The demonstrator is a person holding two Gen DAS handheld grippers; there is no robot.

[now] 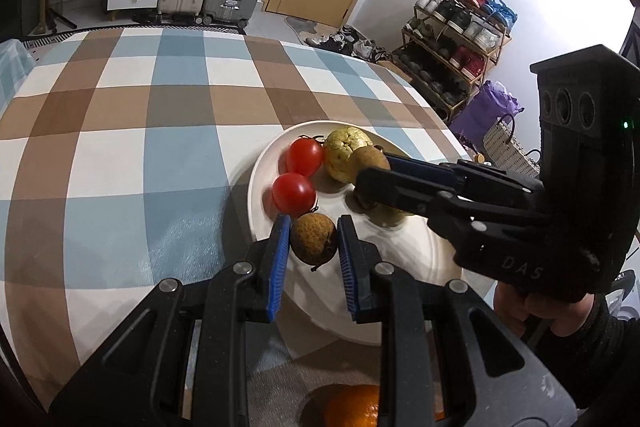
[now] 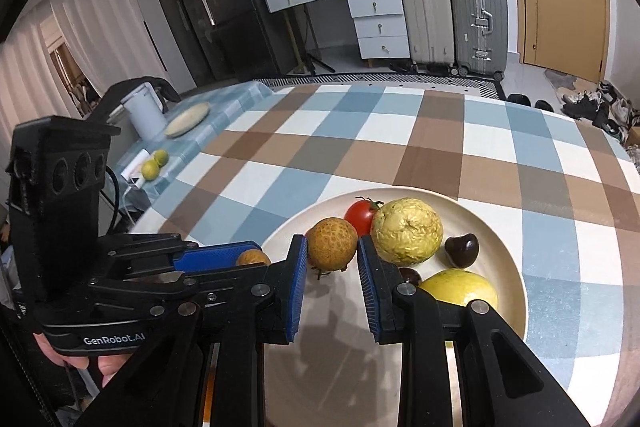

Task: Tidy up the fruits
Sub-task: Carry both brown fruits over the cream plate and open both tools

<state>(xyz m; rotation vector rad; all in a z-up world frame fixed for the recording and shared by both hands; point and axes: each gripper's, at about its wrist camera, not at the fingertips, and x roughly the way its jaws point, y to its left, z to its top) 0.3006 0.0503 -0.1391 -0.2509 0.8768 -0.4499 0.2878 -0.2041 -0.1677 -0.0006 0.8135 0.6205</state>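
A cream plate (image 1: pixel 400 275) (image 2: pixel 500 243) on the checked tablecloth holds two red tomatoes (image 1: pixel 304 157), a wrinkled yellow-green fruit (image 1: pixel 344 151) (image 2: pixel 408 235), two brown rough-skinned fruits, a smooth yellow fruit (image 2: pixel 464 289) and dark chestnuts (image 2: pixel 462 249). My left gripper (image 1: pixel 313 241) is open, its blue pads on either side of one brown fruit (image 1: pixel 313 243), with small gaps. My right gripper (image 2: pixel 333 259) (image 1: pixel 370 183) is open around the other brown fruit (image 2: pixel 332 245) (image 1: pixel 368 163), pads close to it.
An orange (image 1: pixel 352 407) lies under the left gripper near the table's front. Two green fruits (image 2: pixel 154 165), a small plate (image 2: pixel 188 119) and a white container (image 2: pixel 144 115) sit at the table's far left. Suitcases, drawers and a shoe rack stand beyond.
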